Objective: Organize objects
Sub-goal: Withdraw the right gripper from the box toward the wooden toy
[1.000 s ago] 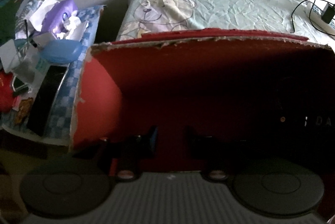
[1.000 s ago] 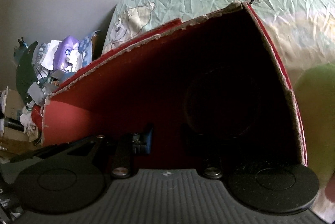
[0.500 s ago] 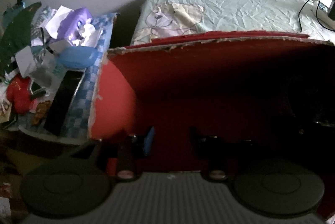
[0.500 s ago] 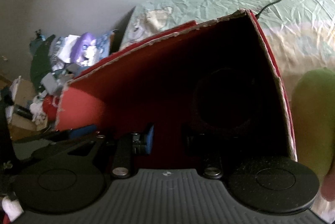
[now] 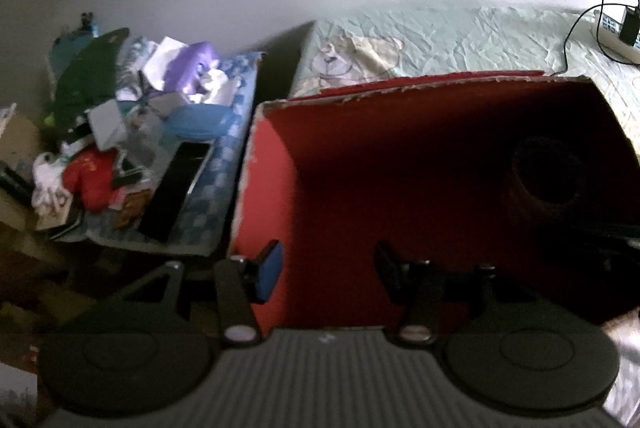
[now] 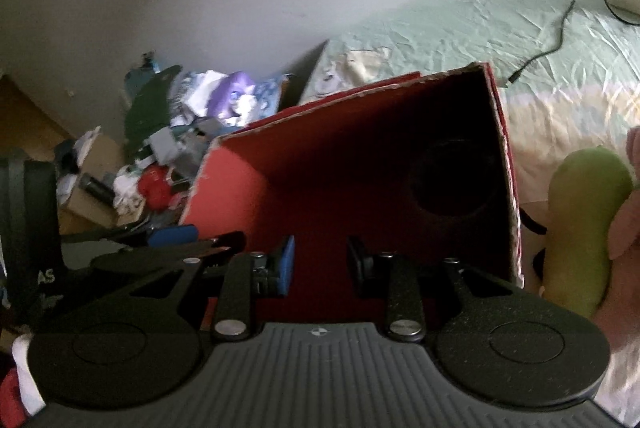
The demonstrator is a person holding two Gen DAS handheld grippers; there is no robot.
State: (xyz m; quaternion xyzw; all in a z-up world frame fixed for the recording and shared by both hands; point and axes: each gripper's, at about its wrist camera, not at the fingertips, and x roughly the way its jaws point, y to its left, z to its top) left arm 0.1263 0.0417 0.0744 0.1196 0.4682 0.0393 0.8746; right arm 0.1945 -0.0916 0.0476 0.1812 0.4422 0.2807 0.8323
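While both grippers face red cardboard box (image 5: 420, 164) on bed (image 5: 460, 40), jaws parted, empty. Dark round object (image 6: 452, 180) sits in box's far-right corner, ahead-right of right gripper (image 6: 320, 264); left gripper (image 5: 328, 268) farther.

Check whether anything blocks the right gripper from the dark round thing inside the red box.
Nothing visible does. The right gripper is open at the red box mouth; only bare red interior lies between it and the dark round thing near the right wall. The interior is dim, though.
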